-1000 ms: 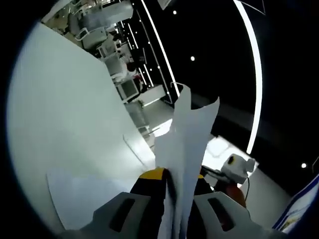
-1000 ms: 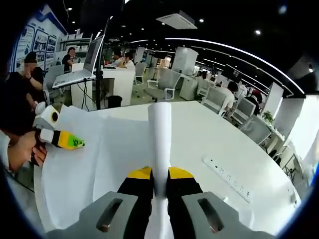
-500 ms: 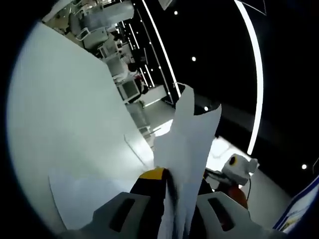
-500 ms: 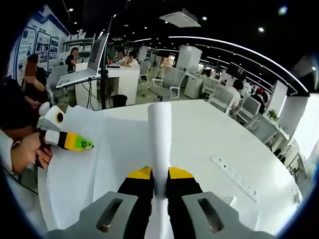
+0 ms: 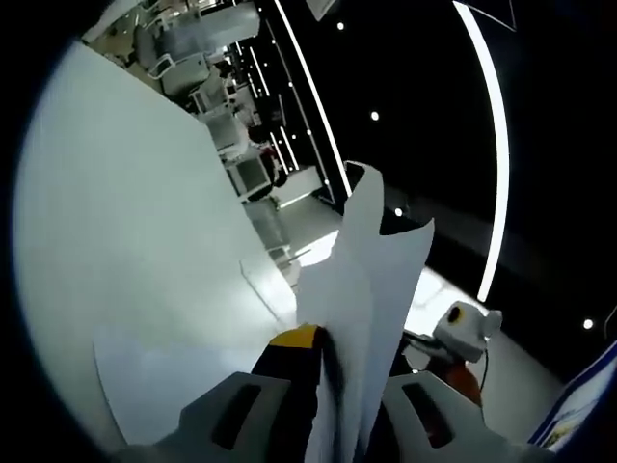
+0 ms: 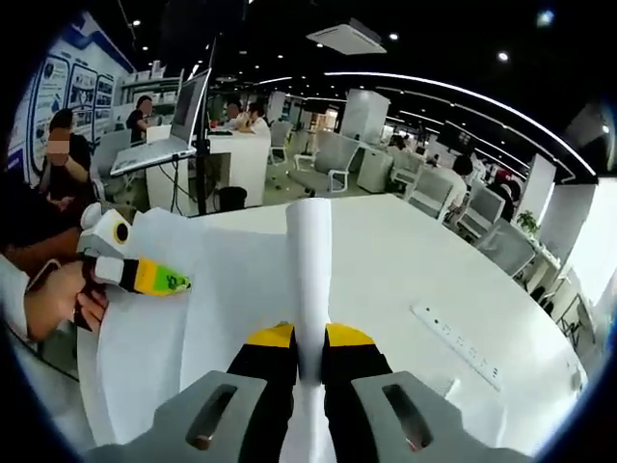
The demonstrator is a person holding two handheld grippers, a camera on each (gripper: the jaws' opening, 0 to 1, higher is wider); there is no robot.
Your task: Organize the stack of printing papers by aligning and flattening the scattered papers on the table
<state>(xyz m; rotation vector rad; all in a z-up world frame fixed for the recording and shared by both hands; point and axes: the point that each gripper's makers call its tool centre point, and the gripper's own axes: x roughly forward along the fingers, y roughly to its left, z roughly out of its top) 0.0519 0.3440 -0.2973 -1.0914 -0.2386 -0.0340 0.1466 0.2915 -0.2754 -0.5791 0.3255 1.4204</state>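
Both of my hand-held grippers are clenched on paper: the right hand-held gripper (image 6: 308, 349) pinches a curled edge of the papers (image 6: 308, 260) that stands up between its jaws, and the left hand-held gripper (image 5: 337, 359) pinches another part of the sheets, which rise bent and fanned in front of its camera. In the right gripper view I see the left one over at the far edge of the sheets, with a person's hand (image 6: 60, 301) around it, so the papers hang between my two grips above the white worktop (image 6: 405, 260) instead of lying flat on it. My worry is the span between the grips — if I pull them apart unevenly I judge the sheets could crease or tear at the pinch points, and if either grip loosens early, the loose sheets may slide off and scatter again. A lone sheet (image 5: 159, 371) already lies on the worktop in the left gripper view. Farther off, a power strip (image 6: 461, 342) sits well apart from the papers — it could snag a corner if I set them down too far across.
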